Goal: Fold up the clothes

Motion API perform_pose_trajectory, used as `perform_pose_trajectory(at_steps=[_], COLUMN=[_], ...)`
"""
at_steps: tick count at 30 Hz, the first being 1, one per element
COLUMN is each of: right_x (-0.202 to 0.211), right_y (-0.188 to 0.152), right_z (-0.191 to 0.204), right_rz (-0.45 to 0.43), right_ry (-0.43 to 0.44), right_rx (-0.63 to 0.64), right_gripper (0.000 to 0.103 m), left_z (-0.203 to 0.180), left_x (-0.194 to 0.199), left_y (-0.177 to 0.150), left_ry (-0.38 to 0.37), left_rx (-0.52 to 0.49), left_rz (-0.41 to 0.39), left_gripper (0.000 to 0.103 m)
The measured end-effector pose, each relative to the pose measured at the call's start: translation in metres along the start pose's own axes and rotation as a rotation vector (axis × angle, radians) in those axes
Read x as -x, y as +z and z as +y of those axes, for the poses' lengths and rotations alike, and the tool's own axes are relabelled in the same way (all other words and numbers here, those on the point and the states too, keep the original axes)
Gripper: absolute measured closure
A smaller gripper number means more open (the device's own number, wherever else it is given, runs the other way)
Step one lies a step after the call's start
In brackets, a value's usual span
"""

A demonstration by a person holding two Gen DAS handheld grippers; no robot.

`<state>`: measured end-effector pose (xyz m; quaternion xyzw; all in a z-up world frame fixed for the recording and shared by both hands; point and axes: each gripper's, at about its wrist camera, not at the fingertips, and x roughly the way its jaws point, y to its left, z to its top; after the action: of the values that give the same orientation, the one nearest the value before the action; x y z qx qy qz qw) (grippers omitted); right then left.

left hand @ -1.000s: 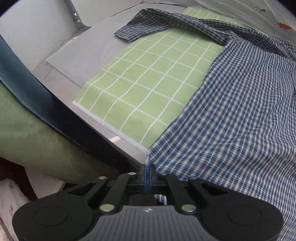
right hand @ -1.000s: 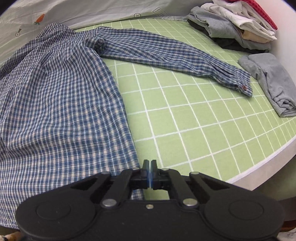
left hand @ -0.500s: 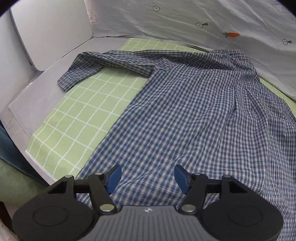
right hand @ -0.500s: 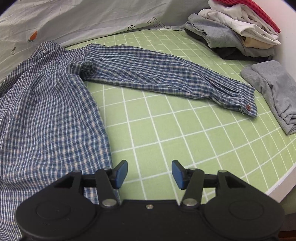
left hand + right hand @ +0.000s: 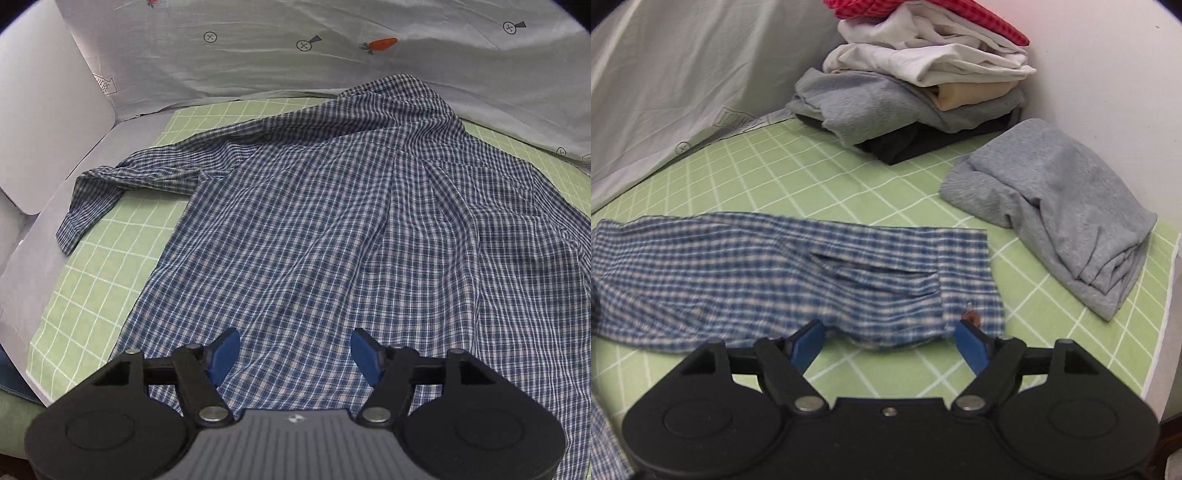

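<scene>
A blue and white checked shirt (image 5: 332, 229) lies spread flat on a green grid mat (image 5: 88, 280). Its left sleeve (image 5: 122, 177) stretches out toward the mat's left side. My left gripper (image 5: 295, 354) is open and empty above the shirt's lower body. In the right wrist view the shirt's right sleeve (image 5: 775, 273) lies across the mat (image 5: 849, 192), its cuff (image 5: 967, 269) with a brown button just ahead. My right gripper (image 5: 890, 343) is open and empty, right at the sleeve's near edge by the cuff.
A pile of folded clothes (image 5: 916, 85) stands at the back right of the mat. A loose grey garment (image 5: 1067, 214) lies at the right edge. A white sheet with small prints (image 5: 332, 48) rises behind the mat. The mat's edge (image 5: 1167, 295) drops off at right.
Both grippers were shut on the shirt's bottom hem, then opened and let go. The left one moved forward over the shirt's body; the right one moved right and forward to the sleeve cuff.
</scene>
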<state>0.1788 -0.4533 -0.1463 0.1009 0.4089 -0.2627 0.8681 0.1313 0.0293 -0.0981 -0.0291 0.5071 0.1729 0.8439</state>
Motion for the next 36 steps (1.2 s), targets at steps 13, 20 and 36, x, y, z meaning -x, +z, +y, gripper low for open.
perform_pose_trajectory(at_steps=[13, 20, 36], right_x=[-0.045, -0.034, -0.037], right_y=[0.035, 0.047, 0.087], right_z=[-0.029, 0.019, 0.4], right_rz=[-0.012, -0.032, -0.072], right_ry=[-0.22, -0.23, 0.55], right_rx=[0.074, 0.175, 0.451], right_gripper=[0.033, 0.025, 0.02], left_z=[-0.031, 0.001, 0.017], left_x=[-0.016, -0.035, -0.183], left_y=[0.018, 0.034, 0.193], left_ry=[0.032, 0.034, -0.049], left_rx=[-0.06, 0.007, -0.01], left_rz=[0.036, 0.047, -0.028], left_gripper=[0.036, 0.033, 0.031])
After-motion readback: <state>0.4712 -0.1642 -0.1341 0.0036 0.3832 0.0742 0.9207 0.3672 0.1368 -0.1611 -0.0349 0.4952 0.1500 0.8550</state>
